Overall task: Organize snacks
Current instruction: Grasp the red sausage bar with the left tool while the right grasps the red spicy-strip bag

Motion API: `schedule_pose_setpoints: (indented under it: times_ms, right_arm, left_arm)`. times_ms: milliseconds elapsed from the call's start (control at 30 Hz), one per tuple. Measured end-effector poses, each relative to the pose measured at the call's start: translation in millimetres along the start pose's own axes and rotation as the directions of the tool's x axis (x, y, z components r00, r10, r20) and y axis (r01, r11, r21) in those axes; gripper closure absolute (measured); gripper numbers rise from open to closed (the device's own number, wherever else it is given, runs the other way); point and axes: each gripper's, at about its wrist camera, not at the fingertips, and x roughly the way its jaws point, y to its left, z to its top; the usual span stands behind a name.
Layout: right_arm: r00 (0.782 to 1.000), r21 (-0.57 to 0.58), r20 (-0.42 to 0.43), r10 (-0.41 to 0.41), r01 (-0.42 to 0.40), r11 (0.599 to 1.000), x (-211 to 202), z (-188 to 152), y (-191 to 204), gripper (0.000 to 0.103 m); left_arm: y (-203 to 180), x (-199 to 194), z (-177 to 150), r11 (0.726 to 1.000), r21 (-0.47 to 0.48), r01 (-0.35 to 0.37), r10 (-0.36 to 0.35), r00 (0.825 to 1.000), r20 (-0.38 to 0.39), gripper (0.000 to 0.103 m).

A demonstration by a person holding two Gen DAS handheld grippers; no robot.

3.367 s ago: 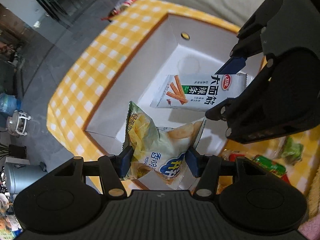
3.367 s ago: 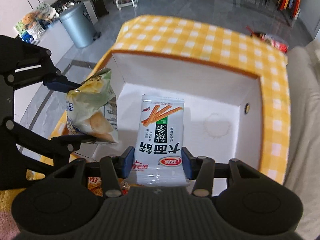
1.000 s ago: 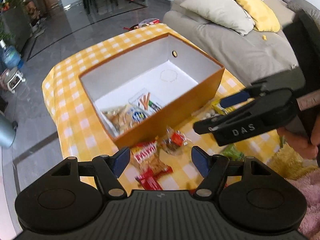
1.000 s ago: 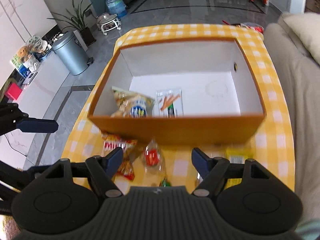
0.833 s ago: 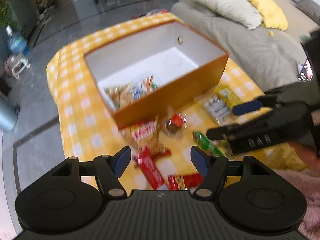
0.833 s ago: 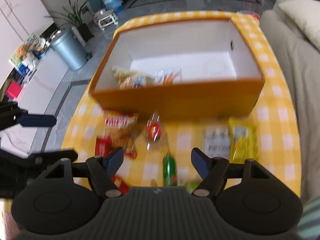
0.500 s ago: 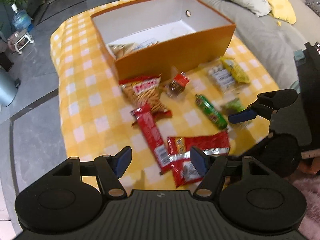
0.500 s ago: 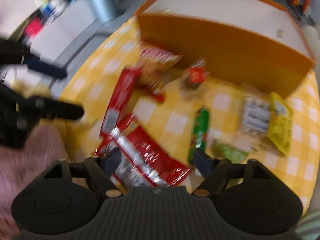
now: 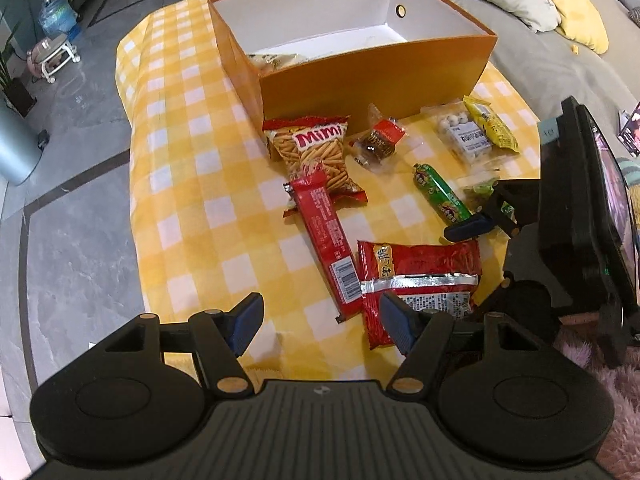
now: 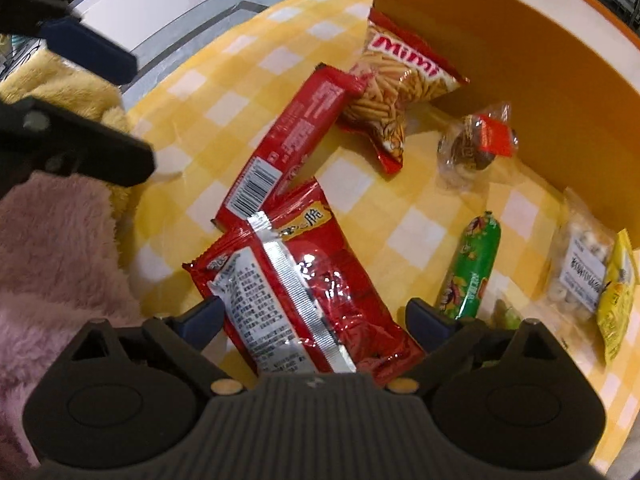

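On the yellow checked tablecloth (image 9: 192,184) stands the orange box (image 9: 372,76), the largest thing in view and, by the look of it, the place meant for the snacks: its white inside is mostly bare, with one pale packet showing at its near left corner. The rest of the snacks lie loose on the cloth in front of the box's near wall, within reach of both grippers.

Nearest the grippers is the red foil packet (image 10: 304,292), lying flat with its silver back seam up. In the right wrist view its long axis runs from the gripper body up and to the left. The right gripper (image 10: 314,314) hangs low over it with its jaws spread wide, one on each side of the packet's width, not yet closed on it; this looks like the setup for a pinch across the short side.

The long red bar (image 9: 326,240) lies beside it, barcode end touching or overlapping the packet, its far end resting on the Mimi chip bag (image 9: 316,152), which sits just before the box wall. The green sausage stick (image 9: 440,192) lies farther right, pointing obliquely toward the box.

The left gripper (image 9: 320,322) hovers above the table's near edge, jaws wide, holding nothing.
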Motion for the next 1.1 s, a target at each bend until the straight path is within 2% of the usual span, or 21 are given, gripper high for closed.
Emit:
schedule_pose_setpoints:
  times_ms: [100, 133, 200, 233, 367, 500, 600, 700, 767, 967, 1100]
  right_arm:
    - [1.0, 0.022, 0.0, 0.011, -0.011, 1.0, 1, 0, 0, 0.017]
    - [1.0, 0.026, 0.0, 0.013, -0.013, 1.0, 1, 0, -1, 0.024]
    - [1.0, 0.024, 0.006, 0.011, -0.011, 1.0, 0, -1, 1, 0.027]
    - [1.0, 0.016, 0.01, 0.011, -0.012, 1.0, -1, -1, 2, 0.032]
    - [1.0, 0.032, 0.023, -0.004, 0.003, 0.999, -8, -3, 3, 0.032]
    - [0.997, 0.088, 0.079, -0.022, 0.015, 0.996, -27, -2, -5, 0.032]
    - [0.99, 0.137, 0.119, -0.071, 0.054, 0.989, -43, -4, -15, 0.032]
    - [0.98, 0.172, 0.131, -0.149, 0.126, 0.977, -51, -2, -25, 0.032]
    - [0.972, 0.19, 0.133, -0.192, 0.165, 0.968, -54, -1, -33, 0.032]
    - [0.974, 0.272, 0.122, -0.189, 0.15, 0.951, -65, -1, -60, 0.032]
    - [0.978, 0.29, 0.115, -0.172, 0.133, 0.948, -68, -5, -68, 0.032]
  left_arm:
    - [-2, 4, 0, 1.0, 0.005, -0.003, 0.003, 1.0, -0.013, 0.025]
    - [-3, 6, 0, 1.0, 0.008, -0.005, 0.005, 1.0, -0.017, 0.025]
    - [-5, 9, 1, 1.0, 0.009, -0.004, 0.004, 1.0, -0.022, 0.025]
    - [-6, 11, 3, 1.0, 0.007, 0.0, 0.0, 1.0, -0.024, 0.025]
    - [-7, 15, 8, 1.0, -0.007, 0.013, -0.014, 1.0, -0.021, 0.026]
    - [-5, 19, 15, 0.998, -0.059, 0.0, -0.001, 1.0, -0.013, 0.028]
    - [-4, 26, 23, 0.99, -0.138, -0.023, 0.019, 0.999, -0.028, 0.035]
    - [-7, 33, 32, 0.984, -0.176, -0.032, 0.029, 0.999, -0.019, 0.035]
    - [-9, 40, 38, 0.98, -0.188, -0.062, 0.059, 0.998, -0.021, 0.036]
    - [-4, 63, 47, 0.969, -0.234, -0.079, 0.07, 0.997, -0.046, 0.04]
    - [-5, 75, 48, 0.971, -0.22, -0.092, 0.079, 0.994, -0.069, 0.043]
